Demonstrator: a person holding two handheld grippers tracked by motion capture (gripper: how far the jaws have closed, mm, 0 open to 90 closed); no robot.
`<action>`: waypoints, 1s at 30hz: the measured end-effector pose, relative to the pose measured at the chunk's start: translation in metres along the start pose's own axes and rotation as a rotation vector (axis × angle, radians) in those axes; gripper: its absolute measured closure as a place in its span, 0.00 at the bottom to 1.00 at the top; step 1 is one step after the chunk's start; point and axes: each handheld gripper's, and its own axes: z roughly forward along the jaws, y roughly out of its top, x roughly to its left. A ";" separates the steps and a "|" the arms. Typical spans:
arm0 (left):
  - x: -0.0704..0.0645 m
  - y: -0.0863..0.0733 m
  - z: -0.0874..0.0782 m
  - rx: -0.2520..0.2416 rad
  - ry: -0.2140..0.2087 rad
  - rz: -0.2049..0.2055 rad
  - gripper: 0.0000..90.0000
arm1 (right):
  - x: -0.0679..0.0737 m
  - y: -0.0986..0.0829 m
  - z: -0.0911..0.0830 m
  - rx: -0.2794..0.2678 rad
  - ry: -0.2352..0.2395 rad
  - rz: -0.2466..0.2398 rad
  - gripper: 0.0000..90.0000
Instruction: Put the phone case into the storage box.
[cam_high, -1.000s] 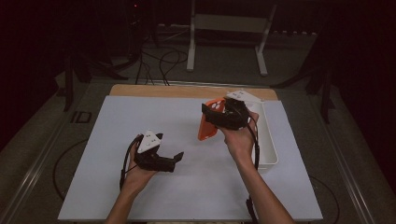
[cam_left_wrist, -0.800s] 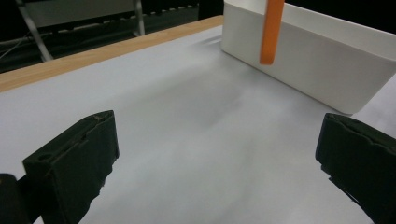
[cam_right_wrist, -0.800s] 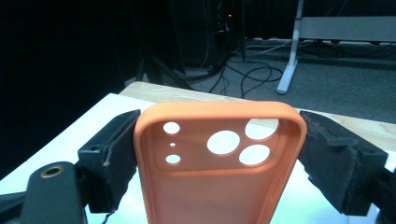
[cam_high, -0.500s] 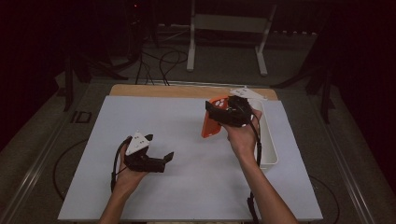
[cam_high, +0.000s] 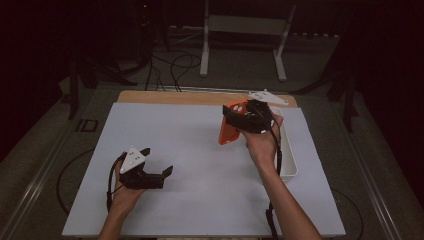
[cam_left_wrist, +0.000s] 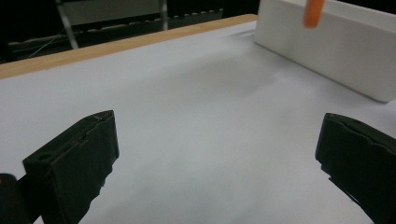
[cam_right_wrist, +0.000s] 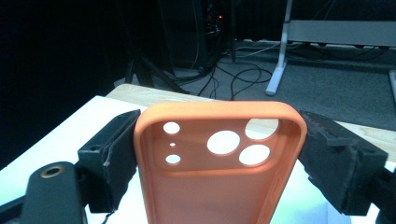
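An orange phone case (cam_high: 226, 135) hangs above the white table sheet at the right of centre, held upright with its camera cut-outs at the top. My right gripper (cam_high: 233, 118) is shut on it, one jaw on each long edge. In the right gripper view the case (cam_right_wrist: 219, 186) sits between the two black jaws of that gripper (cam_right_wrist: 222, 128), its hollow inner side facing the camera. My left gripper (cam_high: 156, 161) rests low over the sheet at the front left, open and holding nothing. The left gripper view has the jaws of this gripper (cam_left_wrist: 217, 135) wide apart over bare sheet.
A white rectangular tray (cam_high: 290, 160) lies along the right side of the sheet, just behind my right hand; its wall (cam_left_wrist: 327, 42) rises at the upper right of the left gripper view. A wooden strip (cam_high: 200, 97) borders the far edge. Cables and a stand's legs lie on the floor beyond.
My left gripper has drawn back toward the front left of the sheet, still open. The right gripper has kept the orange case and shifted only slightly.
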 end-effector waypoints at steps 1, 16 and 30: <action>0.000 0.000 0.000 0.000 0.000 0.000 0.00 | 0.000 0.000 0.000 0.000 0.000 0.000 0.19; 0.008 -0.021 -0.019 -0.006 0.028 0.023 0.00 | -0.011 0.003 -0.001 -0.008 -0.029 0.010 0.19; 0.006 -0.035 -0.033 -0.022 0.025 0.050 0.00 | -0.019 0.005 0.000 -0.010 -0.053 0.018 0.19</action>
